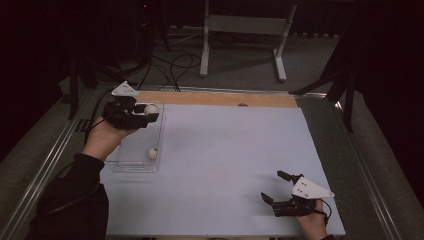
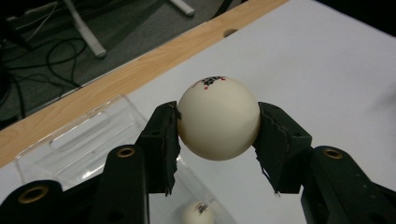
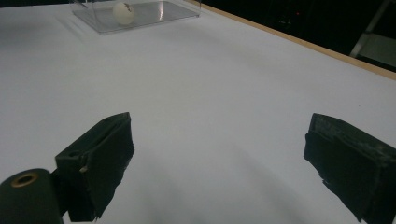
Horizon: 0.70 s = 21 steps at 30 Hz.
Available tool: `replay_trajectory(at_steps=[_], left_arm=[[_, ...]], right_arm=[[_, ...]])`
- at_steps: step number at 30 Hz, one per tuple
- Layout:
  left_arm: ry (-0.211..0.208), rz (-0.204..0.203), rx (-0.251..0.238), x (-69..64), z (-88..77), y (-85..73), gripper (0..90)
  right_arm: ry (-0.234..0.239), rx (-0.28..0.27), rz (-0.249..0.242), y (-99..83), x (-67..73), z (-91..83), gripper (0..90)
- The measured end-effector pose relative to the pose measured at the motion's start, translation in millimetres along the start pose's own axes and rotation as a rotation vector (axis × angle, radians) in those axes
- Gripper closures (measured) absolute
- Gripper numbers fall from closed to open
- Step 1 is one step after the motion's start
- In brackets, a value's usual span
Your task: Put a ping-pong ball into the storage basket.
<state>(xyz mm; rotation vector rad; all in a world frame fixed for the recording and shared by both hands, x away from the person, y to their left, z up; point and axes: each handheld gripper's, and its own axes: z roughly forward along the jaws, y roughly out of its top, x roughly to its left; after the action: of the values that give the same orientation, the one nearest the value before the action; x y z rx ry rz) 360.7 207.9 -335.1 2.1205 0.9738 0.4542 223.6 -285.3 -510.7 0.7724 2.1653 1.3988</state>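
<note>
Clamping a white ball (image 2: 218,122) between both black pads, the left gripper (image 1: 148,114) hangs over the far end of a clear plastic tray (image 1: 120,162); jaws pressed on the ball's two sides, ball off the surface. Round thing, so no long axis; its small red-and-black printed mark faces up and away from the gripper camera. Gripper points toward the table's right in the high view, grey three-cornered plate on top, the person's left hand (image 1: 102,137) under it, dark sleeve below.

Second white ball (image 1: 152,153) lies inside the tray near its right wall, mark on top, apart from the held one. Tray's long side runs near-to-far along the left edge of the table.

Right gripper (image 1: 274,187) sits low at the near right corner, jaws spread wide with nothing between them, well apart from tray and balls.

Surface: white tabletop (image 1: 230,160), light wooden strip (image 1: 215,98) along the far edge, metal rails at the sides. Room dim; grey carpet, black cables (image 1: 172,65) on the floor, white metal stand legs (image 1: 240,35) beyond the table.

Count: two balls, one tray, two grippers.
</note>
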Motion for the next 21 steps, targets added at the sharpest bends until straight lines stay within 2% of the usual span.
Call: replay_trajectory(at_steps=[13,21], left_arm=[[0.055,-0.026,-0.005,5.0,-3.7,-6.2,52.3],[0.071,-0.067,0.003,14.7,2.8,-19.8,52.3]], right_arm=[[0.0,0.002,-0.001,0.1,0.2,0.3,8.2],[0.003,0.004,0.002,-0.3,0.2,0.8,8.1]])
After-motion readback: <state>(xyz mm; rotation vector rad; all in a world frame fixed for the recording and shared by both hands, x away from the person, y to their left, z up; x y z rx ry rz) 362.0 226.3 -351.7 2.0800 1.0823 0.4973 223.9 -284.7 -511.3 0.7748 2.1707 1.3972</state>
